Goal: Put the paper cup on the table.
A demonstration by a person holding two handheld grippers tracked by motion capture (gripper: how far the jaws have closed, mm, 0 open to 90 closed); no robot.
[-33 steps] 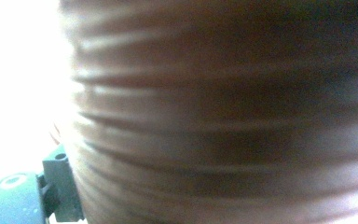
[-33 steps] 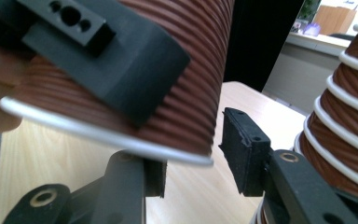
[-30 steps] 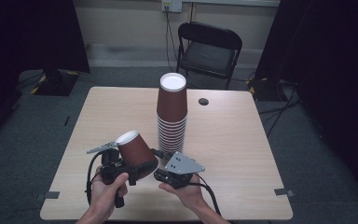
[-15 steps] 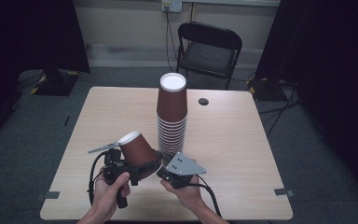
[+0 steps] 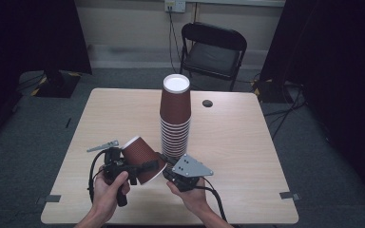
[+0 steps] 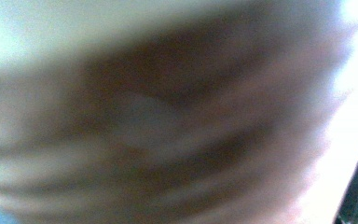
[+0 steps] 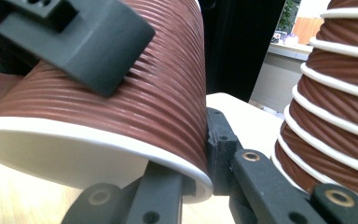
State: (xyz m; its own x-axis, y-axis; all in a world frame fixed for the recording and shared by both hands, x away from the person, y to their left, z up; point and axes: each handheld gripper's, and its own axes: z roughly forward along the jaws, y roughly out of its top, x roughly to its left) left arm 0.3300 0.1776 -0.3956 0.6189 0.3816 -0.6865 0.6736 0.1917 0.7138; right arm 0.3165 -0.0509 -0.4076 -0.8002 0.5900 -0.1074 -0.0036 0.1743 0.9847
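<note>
Cup tilted, rim toward right gripper.

The high view is a bit dim and soft — the surface is lit from above, and the room's sides are very dark. The left gripper view is all blurry. The right gripper view is bright and sharp up close — fuzzy far away.

cup: brown ribbed paper | tilted, off table | beside cup stack
</note>
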